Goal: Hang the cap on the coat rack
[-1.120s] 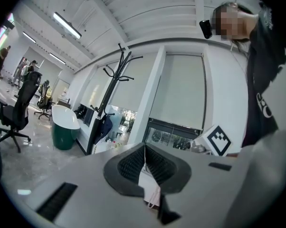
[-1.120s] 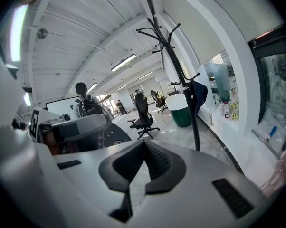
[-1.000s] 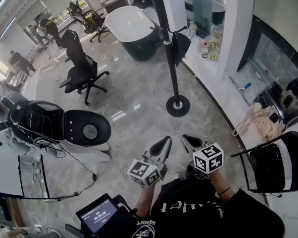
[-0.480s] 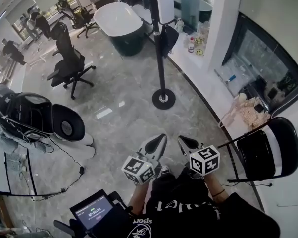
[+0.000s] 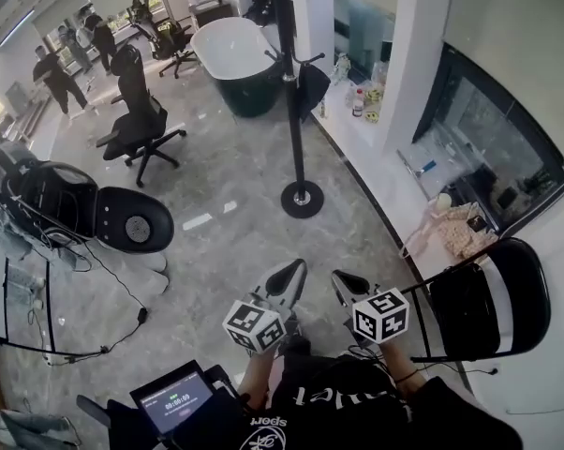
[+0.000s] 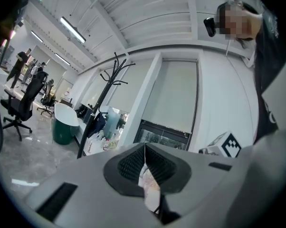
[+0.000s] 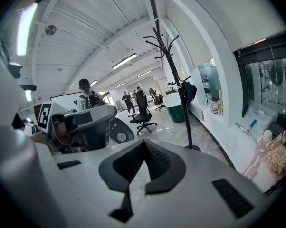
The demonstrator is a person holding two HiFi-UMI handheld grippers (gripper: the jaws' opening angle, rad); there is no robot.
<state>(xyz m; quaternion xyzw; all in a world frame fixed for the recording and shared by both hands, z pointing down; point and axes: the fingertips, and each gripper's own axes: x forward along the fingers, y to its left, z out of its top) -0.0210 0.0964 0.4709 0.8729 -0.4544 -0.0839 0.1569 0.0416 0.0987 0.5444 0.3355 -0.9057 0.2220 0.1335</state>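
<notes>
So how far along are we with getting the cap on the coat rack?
Looks done, perhaps: a dark item hangs on a lower hook of the coat rack; whether it is the cap, I cannot tell. In hand: nothing; the left gripper and right gripper are shut and empty, near the person's body, away from the rack. Left: only confirming that item; no other cap shows.

The left gripper (image 5: 290, 273) and the right gripper (image 5: 344, 282) are held low, close in front of the torso, side by side and apart. Their tips point forward and lean slightly toward each other. Each marker cube sits at the rear, nearest the body. The bare forearms run back under the black shirt, elbows bent. In the gripper views, the left fingers (image 6: 128, 163) meet at their tips, and the right fingers (image 7: 160, 164) are likewise closed with nothing between them.
</notes>
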